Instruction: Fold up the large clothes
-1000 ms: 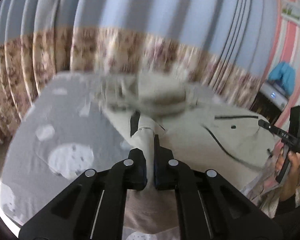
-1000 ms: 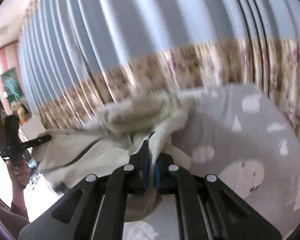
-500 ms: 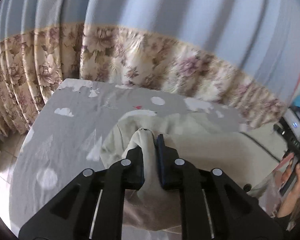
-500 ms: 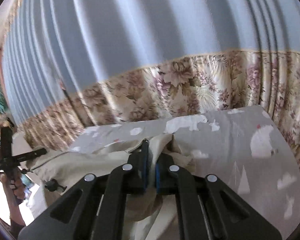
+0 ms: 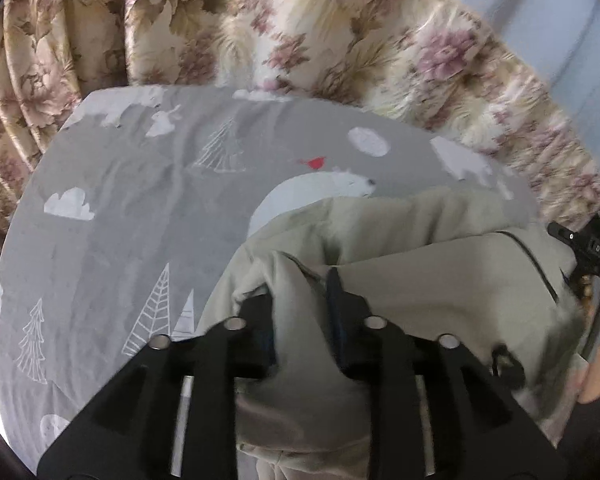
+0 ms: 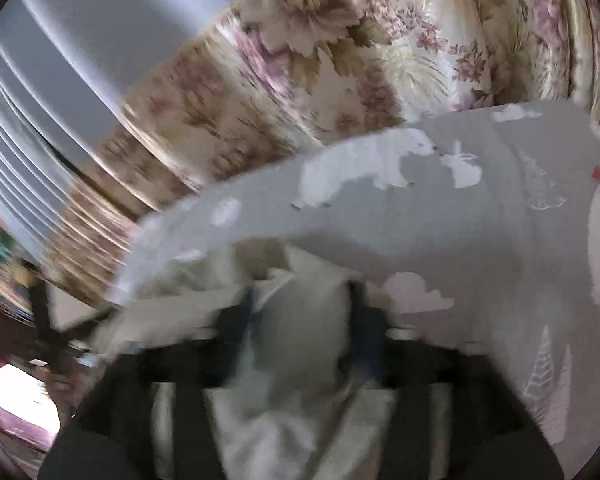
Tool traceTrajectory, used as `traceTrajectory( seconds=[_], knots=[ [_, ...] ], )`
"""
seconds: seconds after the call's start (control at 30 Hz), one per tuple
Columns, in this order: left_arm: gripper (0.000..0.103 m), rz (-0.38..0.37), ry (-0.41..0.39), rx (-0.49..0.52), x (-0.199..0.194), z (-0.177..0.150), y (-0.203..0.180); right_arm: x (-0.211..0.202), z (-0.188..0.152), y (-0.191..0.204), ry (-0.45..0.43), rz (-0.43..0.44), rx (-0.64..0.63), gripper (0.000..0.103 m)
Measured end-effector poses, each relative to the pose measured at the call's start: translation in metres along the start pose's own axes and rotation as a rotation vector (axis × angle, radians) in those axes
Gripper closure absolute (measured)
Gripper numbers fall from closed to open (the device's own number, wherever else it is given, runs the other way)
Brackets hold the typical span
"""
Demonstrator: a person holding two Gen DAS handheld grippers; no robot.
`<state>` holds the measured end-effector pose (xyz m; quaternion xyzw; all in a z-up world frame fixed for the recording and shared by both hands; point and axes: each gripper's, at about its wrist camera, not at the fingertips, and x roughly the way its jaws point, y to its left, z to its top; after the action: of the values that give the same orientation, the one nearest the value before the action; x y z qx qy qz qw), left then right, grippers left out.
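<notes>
Jacket (image 5: 440, 280), beige with a dark zip line, lies on my grey bedsheet (image 5: 132, 200) printed with bears and trees, filling the 3 to 6 o'clock part of the left wrist view; no containers show anywhere. In the right wrist view the jacket (image 6: 300, 308) sits at 6 o'clock, badly blurred, with the bedsheet (image 6: 480, 220) stretching toward 2 o'clock.

Half a second ago both pairs of fingers were pressed close on a thin pinch of cloth. Now each pair stands clearly wider. The floral curtain (image 5: 300, 32) also fills more of the view at 12 o'clock than before, so I read both tools as closer to the far edge of the bed.

My left gripper (image 5: 300, 300) has its fingers apart, a thick ridge of jacket cloth bunched loosely between them and touching the inner faces. My right gripper (image 6: 300, 312) is also spread, with pale cloth lying in the gap; blur hides whether it presses either side.
</notes>
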<state>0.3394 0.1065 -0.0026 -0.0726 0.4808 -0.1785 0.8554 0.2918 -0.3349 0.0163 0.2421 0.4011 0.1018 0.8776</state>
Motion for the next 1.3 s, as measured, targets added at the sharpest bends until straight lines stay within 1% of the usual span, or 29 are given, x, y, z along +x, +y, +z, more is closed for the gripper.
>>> traceTrajectory(
  seconds=[0.03, 0.07, 0.1, 0.13, 0.17, 0.2, 0.27, 0.3, 0.37, 0.4, 0.43, 0.47, 0.5, 0.6, 0.7, 0.77, 0.83, 0.87, 0.9, 0.93, 0.97, 1.0, 1.03, 1.07, 1.1, 1.13, 1.17, 1.27, 1.3],
  knots=[
    [0.057, -0.018, -0.008, 0.004, -0.006, 0.001, -0.002, -0.009, 0.004, 0.0, -0.012, 0.024, 0.022, 0.025],
    [0.037, -0.038, -0.017, 0.009, -0.013, 0.003, -0.006, -0.021, 0.01, 0.003, -0.024, 0.075, 0.044, 0.024],
    [0.016, -0.065, -0.034, 0.011, -0.023, 0.004, -0.01, -0.026, 0.012, 0.004, -0.031, 0.107, 0.062, 0.024],
    [0.008, -0.066, -0.061, 0.018, -0.032, 0.005, -0.016, -0.032, 0.016, 0.007, -0.033, 0.134, 0.065, 0.024],
    [0.003, -0.032, -0.102, 0.033, -0.042, 0.005, -0.022, -0.041, 0.018, 0.013, -0.045, 0.146, 0.054, 0.023],
    [0.003, -0.009, -0.122, 0.047, -0.047, 0.006, -0.027, -0.047, 0.019, 0.019, -0.06, 0.136, 0.031, 0.023],
    [0.003, -0.001, -0.141, 0.064, -0.059, 0.008, -0.032, -0.056, 0.014, 0.029, -0.089, 0.052, -0.041, 0.023],
    [0.003, 0.032, -0.149, 0.065, -0.064, 0.007, -0.032, -0.061, 0.008, 0.033, -0.106, -0.02, -0.09, 0.023],
    [0.003, 0.113, -0.166, 0.063, -0.07, 0.002, -0.028, -0.065, -0.002, 0.034, -0.113, -0.104, -0.151, 0.023],
    [0.003, 0.16, -0.177, 0.057, -0.074, -0.004, -0.024, -0.066, -0.008, 0.032, -0.113, -0.128, -0.167, 0.023],
    [0.003, 0.183, -0.181, 0.047, -0.076, -0.011, -0.021, -0.067, -0.017, 0.027, -0.104, -0.156, -0.171, 0.023],
    [0.003, 0.187, -0.178, 0.03, -0.078, -0.019, -0.018, -0.066, -0.022, 0.021, -0.095, -0.162, -0.166, 0.023],
    [0.003, 0.166, -0.164, 0.003, -0.079, -0.03, -0.014, -0.064, -0.029, 0.017, -0.081, -0.16, -0.157, 0.023],
    [0.003, 0.069, -0.132, -0.05, -0.075, -0.046, -0.02, -0.055, -0.045, 0.007, -0.045, -0.153, -0.145, 0.023],
    [0.003, 0.021, -0.118, -0.067, -0.062, -0.046, -0.041, -0.048, -0.053, 0.015, -0.052, -0.187, -0.194, 0.023],
    [0.003, 0.016, -0.107, -0.049, -0.051, -0.043, -0.06, -0.046, -0.059, 0.024, -0.071, -0.235, -0.239, 0.024],
    [0.003, 0.045, -0.1, -0.013, -0.043, -0.043, -0.08, -0.045, -0.064, 0.035, -0.081, -0.268, -0.29, 0.035],
    [0.003, 0.077, -0.089, 0.013, -0.035, -0.04, -0.092, -0.043, -0.066, 0.039, -0.07, -0.299, -0.316, 0.048],
    [0.003, 0.095, -0.078, 0.028, -0.03, -0.04, -0.099, -0.041, -0.068, 0.043, -0.063, -0.334, -0.34, 0.058],
    [0.003, 0.12, -0.06, 0.051, -0.022, -0.038, -0.108, -0.041, -0.069, 0.045, -0.061, -0.349, -0.351, 0.062],
    [0.005, 0.138, -0.055, 0.062, -0.018, -0.037, -0.112, -0.04, -0.07, 0.047, -0.054, -0.362, -0.362, 0.072],
    [0.024, 0.189, -0.05, 0.084, -0.011, -0.036, -0.116, -0.04, -0.071, 0.047, -0.049, -0.372, -0.368, 0.085],
    [0.042, 0.243, -0.037, 0.111, -0.003, -0.037, -0.118, -0.039, -0.072, 0.047, -0.043, -0.382, -0.373, 0.091],
    [0.075, 0.26, -0.023, 0.121, 0.001, -0.036, -0.118, -0.039, -0.073, 0.047, -0.036, -0.389, -0.378, 0.097],
    [0.092, 0.254, 0.017, 0.116, 0.008, -0.038, -0.112, -0.04, -0.073, 0.048, -0.037, -0.389, -0.384, 0.1],
    [0.097, 0.24, 0.032, 0.11, 0.011, -0.038, -0.108, -0.042, -0.073, 0.049, -0.046, -0.386, -0.389, 0.1],
    [0.1, 0.232, 0.039, 0.104, 0.012, -0.039, -0.102, -0.047, -0.071, 0.053, -0.073, -0.381, -0.395, 0.101],
    [0.101, 0.213, 0.005, 0.071, -0.001, -0.038, -0.084, -0.065, -0.058, 0.066, -0.149, -0.333, -0.381, 0.101],
    [0.101, 0.198, -0.024, 0.055, -0.012, -0.033, -0.077, -0.069, -0.05, 0.072, -0.174, -0.321, -0.383, 0.101]
  ],
)
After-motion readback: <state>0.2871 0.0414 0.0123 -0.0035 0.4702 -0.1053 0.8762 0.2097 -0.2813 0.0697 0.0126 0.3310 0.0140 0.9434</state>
